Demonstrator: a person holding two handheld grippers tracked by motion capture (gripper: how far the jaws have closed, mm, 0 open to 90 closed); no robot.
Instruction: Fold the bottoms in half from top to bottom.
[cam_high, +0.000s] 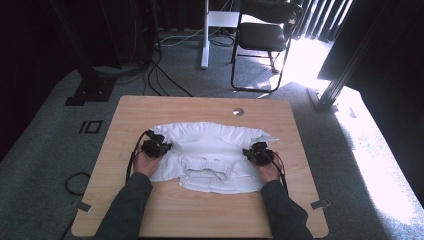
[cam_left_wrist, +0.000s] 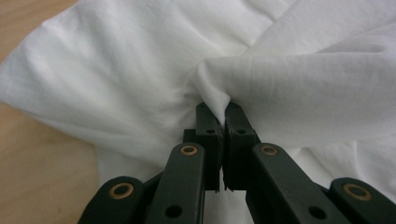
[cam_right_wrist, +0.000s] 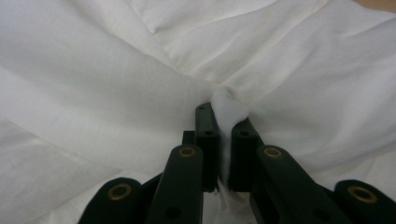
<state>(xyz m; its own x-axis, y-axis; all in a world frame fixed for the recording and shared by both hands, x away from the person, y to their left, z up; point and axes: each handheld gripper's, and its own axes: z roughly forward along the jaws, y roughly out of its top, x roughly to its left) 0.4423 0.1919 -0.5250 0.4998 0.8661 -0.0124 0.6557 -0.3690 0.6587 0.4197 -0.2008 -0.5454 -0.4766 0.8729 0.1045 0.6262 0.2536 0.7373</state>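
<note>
A white garment (cam_high: 210, 150) lies crumpled across the middle of the wooden table (cam_high: 150, 210). My left gripper (cam_high: 156, 146) sits at its left edge, shut on a pinched fold of the white cloth (cam_left_wrist: 140, 79); its own view, from the left gripper (cam_left_wrist: 223, 109), has the jaws pressed together with cloth between them. At the garment's right edge my right gripper (cam_high: 257, 152) is likewise shut on a bunched ridge of the same cloth (cam_right_wrist: 116, 93), seen squeezed between the jaws at the right gripper (cam_right_wrist: 223, 114). A hand and dark sleeve hold each gripper.
A round metal grommet (cam_high: 238, 111) sits near the table's far edge. Behind the table stand a black chair (cam_high: 265, 40), a white post (cam_high: 204, 35) and cables on the carpet. Bare wood lies in front of the garment.
</note>
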